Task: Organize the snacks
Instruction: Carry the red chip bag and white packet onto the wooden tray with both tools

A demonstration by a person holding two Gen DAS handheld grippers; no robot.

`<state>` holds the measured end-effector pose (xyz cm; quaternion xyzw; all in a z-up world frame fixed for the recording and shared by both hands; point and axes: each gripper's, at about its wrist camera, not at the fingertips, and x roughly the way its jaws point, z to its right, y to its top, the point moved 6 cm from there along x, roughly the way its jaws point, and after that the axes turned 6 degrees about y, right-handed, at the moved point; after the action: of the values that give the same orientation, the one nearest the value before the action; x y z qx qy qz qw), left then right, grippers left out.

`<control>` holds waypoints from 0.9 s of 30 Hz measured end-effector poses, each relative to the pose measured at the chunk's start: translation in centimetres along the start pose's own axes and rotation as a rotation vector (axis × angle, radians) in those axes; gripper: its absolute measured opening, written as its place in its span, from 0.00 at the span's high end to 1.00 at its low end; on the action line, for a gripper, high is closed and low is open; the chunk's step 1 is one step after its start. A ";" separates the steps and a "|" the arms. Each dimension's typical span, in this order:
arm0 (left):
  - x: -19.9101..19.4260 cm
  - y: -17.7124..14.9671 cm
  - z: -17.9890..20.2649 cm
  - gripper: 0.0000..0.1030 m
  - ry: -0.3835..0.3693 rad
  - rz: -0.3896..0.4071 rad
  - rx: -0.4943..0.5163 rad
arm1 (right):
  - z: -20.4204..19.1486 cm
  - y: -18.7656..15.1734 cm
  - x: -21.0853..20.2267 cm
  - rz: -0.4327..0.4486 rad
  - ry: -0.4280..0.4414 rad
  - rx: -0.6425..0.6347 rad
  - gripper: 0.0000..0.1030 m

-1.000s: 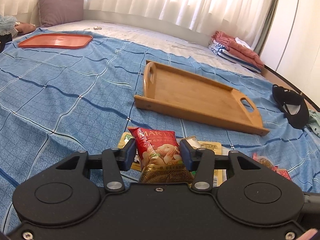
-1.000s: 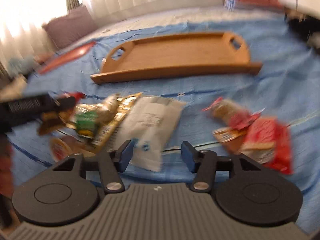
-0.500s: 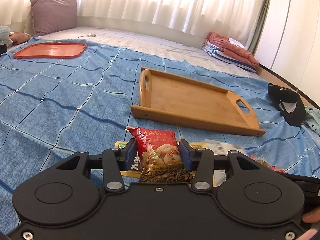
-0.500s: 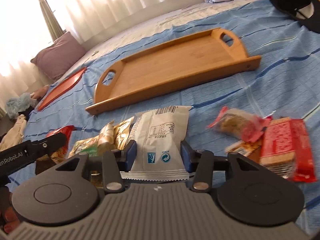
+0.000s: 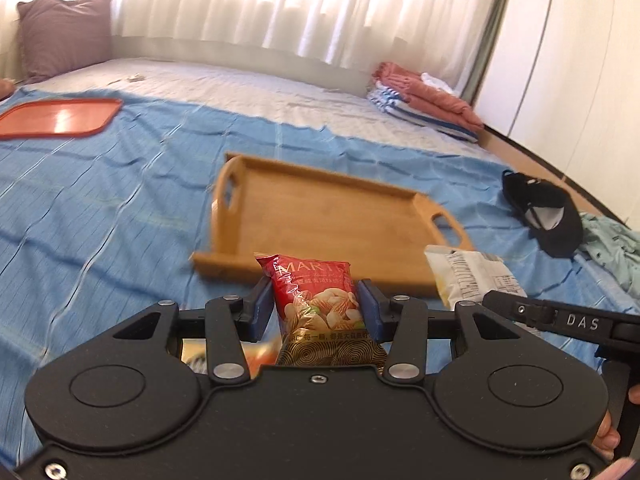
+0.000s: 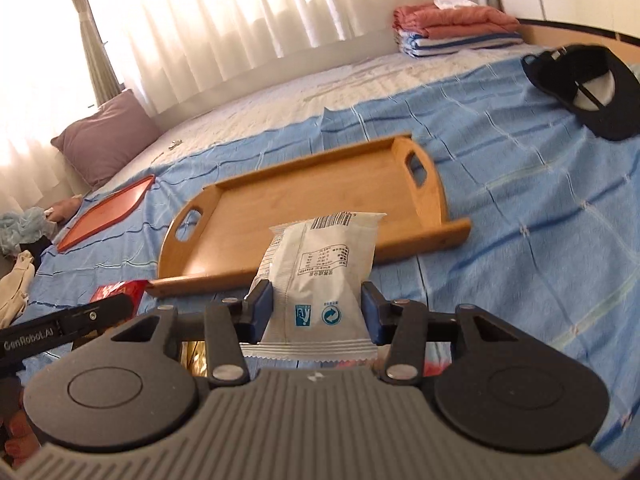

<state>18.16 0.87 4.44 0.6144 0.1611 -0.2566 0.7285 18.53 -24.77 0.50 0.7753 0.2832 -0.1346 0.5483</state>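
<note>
My left gripper (image 5: 316, 308) is shut on a red nut packet (image 5: 316, 300) and holds it up just before the near edge of the wooden tray (image 5: 328, 208). My right gripper (image 6: 316, 308) is shut on a white snack bag (image 6: 320, 264), lifted in front of the same tray (image 6: 288, 208), which is empty. The white bag (image 5: 476, 276) and the right gripper's arm show at the right of the left wrist view. The red packet (image 6: 120, 292) shows at the left of the right wrist view.
An orange tray (image 5: 56, 118) lies far left on the blue bedsheet (image 5: 120, 200). A black cap (image 6: 588, 88) lies at the right. Folded towels (image 6: 456, 28) and a purple pillow (image 6: 104, 136) sit at the back. More snacks lie under the grippers, mostly hidden.
Both grippers have risen and moved toward the wooden tray with their packets. The right gripper closed on the white bag and lifted it off the sheet.
</note>
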 end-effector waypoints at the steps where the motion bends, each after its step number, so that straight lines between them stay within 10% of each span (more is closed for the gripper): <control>1: 0.5 0.8 0.3 0.58 -0.006 0.002 0.004 | 0.1 0.7 0.2 -0.002 -0.002 -0.017 0.51; 11: 8.0 6.3 3.6 0.58 -0.083 -0.038 0.007 | 2.8 6.5 5.0 -0.027 -0.040 -0.106 0.51; 27: 18.2 5.4 5.2 0.58 -0.058 -0.128 -0.003 | 5.1 5.6 12.4 -0.129 -0.022 -0.180 0.51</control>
<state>35.69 -6.78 -0.21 0.5941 0.1792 -0.3199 0.7160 32.35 -27.24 -3.48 0.7015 0.3374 -0.1522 0.6090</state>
